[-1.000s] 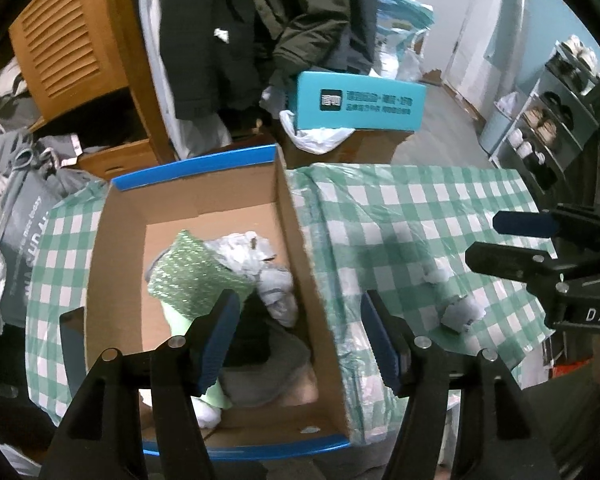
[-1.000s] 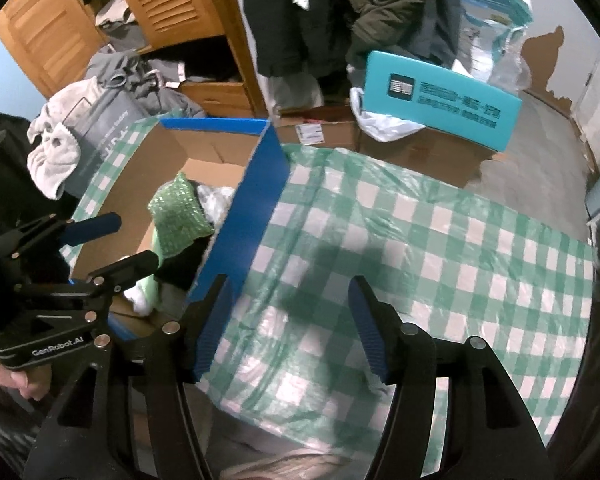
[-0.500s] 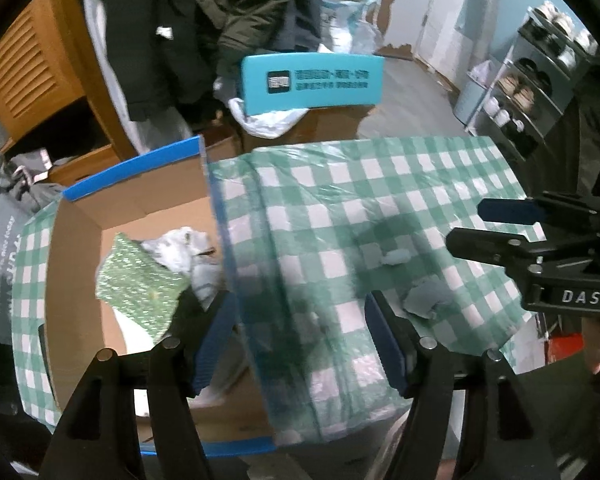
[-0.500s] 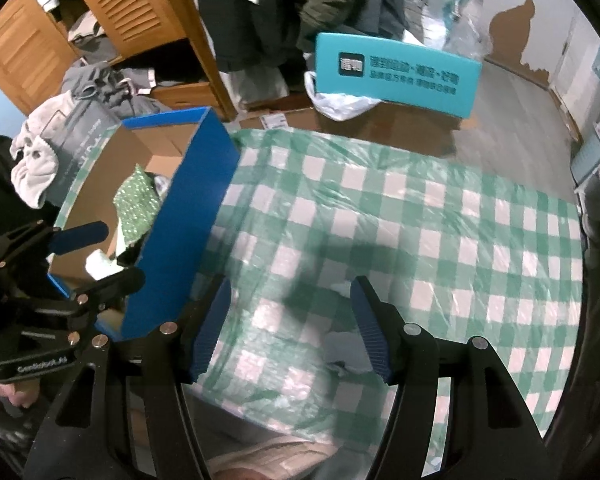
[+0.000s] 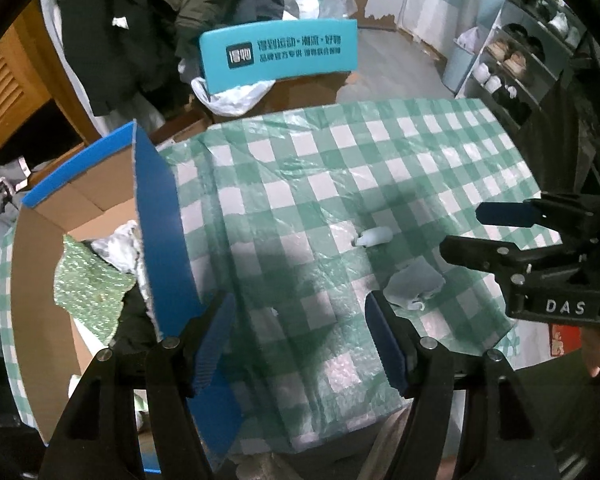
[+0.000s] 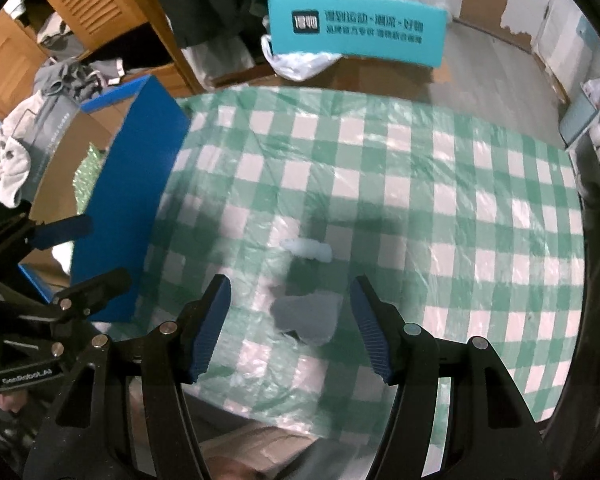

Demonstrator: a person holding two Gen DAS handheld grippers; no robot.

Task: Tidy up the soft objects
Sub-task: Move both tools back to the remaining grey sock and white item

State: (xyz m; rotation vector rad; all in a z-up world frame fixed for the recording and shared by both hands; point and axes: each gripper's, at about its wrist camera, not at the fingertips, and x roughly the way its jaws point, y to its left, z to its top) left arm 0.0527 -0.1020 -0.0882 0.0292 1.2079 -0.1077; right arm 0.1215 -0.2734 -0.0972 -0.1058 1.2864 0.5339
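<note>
Blue ribbed pads are lining my fingers, and both pairs are standing spread with nothing between them. My right gripper is hovering low over the table, its fingers parted to either side of a grey crumpled soft piece that is lying flat on the cloth, untouched. My left gripper is also gaping, hanging above the tablecloth just beside the blue wall of the box; in its view my right gripper is coming in from the side as black jointed metal with a blue pad.

Just beyond the grey piece, a small pale rounded lump is resting on the cloth, apart from it; it is too blurred for me to tell what it is made of. Both are sitting on a green-and-white checked tablecloth under a wrinkled, shiny clear plastic film.

To the left, a cardboard box with glossy blue outer faces and plain brown inner walls is standing open on the table. Inside it, a green speckled cloth with a ragged edge is lying over white crinkled material and something dark.

Farther back, a turquoise panel with rounded corners and printed lettering is standing above a white plastic bag. Dark coats are hanging behind it beside a slatted wooden door, and a shelf of shoes is standing far right.
</note>
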